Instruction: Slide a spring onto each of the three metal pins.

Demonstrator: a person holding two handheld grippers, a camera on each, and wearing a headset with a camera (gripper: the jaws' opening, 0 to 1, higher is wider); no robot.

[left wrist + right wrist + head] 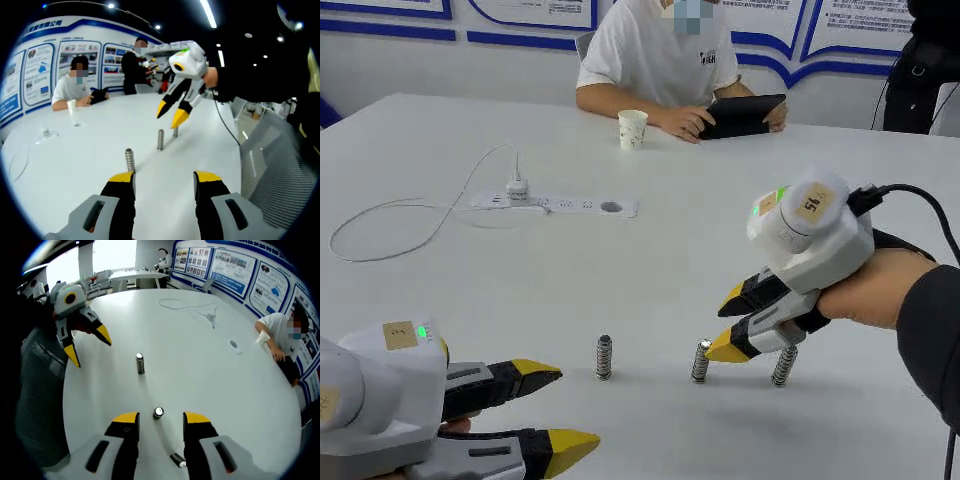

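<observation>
The springs [604, 357] are shiny coiled metal, the table [620, 270] smooth and white, the cup [633, 129] paper

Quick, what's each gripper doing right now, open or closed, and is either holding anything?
Left gripper: open, holding nothing.
Right gripper: open, holding nothing, close by the middle pin.

paper cup [633, 129] | power strip [560, 204], white cable [410, 201] | seated person [650, 55], likely holding tablet [740, 115]
</observation>
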